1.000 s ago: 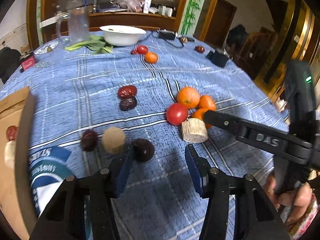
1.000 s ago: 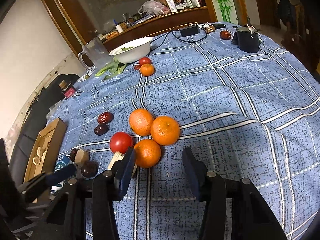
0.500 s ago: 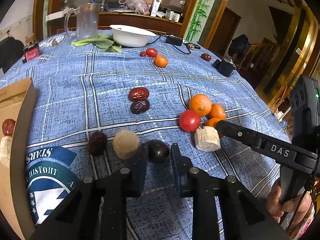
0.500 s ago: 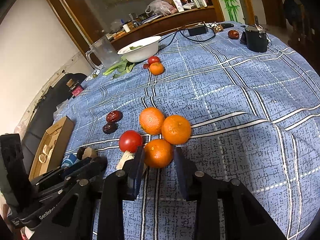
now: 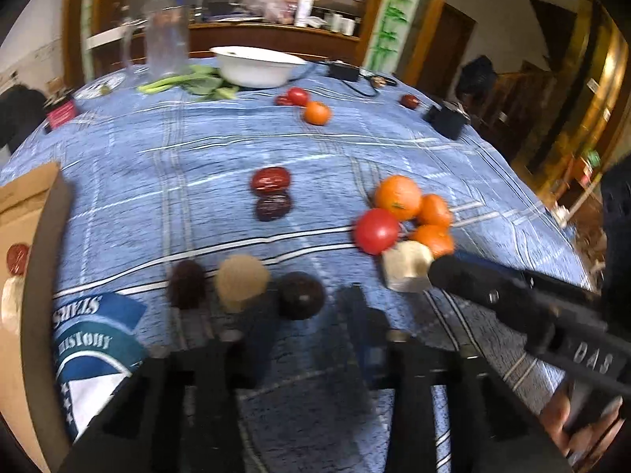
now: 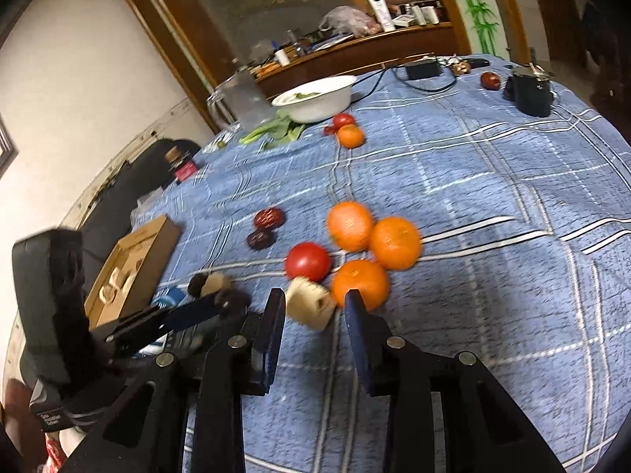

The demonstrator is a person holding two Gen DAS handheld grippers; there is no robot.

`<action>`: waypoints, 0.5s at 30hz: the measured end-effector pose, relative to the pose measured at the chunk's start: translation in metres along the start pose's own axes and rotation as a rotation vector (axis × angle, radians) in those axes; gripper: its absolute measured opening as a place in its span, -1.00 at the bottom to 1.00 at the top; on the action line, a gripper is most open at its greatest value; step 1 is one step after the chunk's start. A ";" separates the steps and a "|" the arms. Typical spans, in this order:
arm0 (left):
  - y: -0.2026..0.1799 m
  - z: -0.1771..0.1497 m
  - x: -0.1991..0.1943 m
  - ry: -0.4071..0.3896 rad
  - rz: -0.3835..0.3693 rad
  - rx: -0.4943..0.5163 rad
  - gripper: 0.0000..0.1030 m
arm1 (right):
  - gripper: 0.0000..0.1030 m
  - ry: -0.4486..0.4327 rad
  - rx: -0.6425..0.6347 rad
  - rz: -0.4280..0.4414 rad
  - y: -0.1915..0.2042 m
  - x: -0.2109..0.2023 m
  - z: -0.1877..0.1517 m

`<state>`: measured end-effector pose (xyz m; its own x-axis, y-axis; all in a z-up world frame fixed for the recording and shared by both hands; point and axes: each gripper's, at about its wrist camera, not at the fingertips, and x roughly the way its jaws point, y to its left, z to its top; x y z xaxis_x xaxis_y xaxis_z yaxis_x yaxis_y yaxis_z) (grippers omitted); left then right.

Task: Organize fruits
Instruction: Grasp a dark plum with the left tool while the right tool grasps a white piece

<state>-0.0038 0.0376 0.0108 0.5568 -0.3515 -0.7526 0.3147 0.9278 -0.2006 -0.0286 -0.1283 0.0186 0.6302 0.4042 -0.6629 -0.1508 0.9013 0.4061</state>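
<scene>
Left wrist view: the dark round fruit (image 5: 301,295) is seen between the fingers of the left claw (image 5: 311,300), which is drawn in close about it, though the pads' contact is blurred. Just left of it a tan ball (image 5: 241,280) and another dark fruit (image 5: 186,283) are lined up on the blue checked surface (image 5: 221,157).

In the right wrist view the right claw (image 6: 315,299) is seen opening. A pale block (image 6: 309,307) is found between its tips, unpressed, and the nearest orange (image 6: 359,283) is just beyond its right finger. A tomato (image 6: 307,262) and two more oranges (image 6: 372,234) are clustered behind. A cardboard box (image 6: 134,256) is placed at the left edge, a white bowl (image 6: 315,98) far off.
</scene>
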 end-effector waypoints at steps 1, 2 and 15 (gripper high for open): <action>0.004 -0.001 -0.001 -0.001 -0.008 -0.015 -0.61 | -0.33 0.009 -0.004 -0.008 0.003 0.002 -0.001; 0.007 -0.001 -0.002 -0.002 -0.022 -0.027 -0.61 | -0.33 0.019 -0.004 -0.014 0.005 0.004 -0.001; 0.016 -0.002 -0.001 0.003 -0.082 -0.072 -0.55 | -0.34 0.081 0.018 -0.081 0.013 0.029 0.004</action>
<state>-0.0010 0.0534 0.0073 0.5292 -0.4262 -0.7337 0.3030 0.9026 -0.3057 -0.0095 -0.1052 0.0076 0.5764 0.3421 -0.7421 -0.0879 0.9288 0.3599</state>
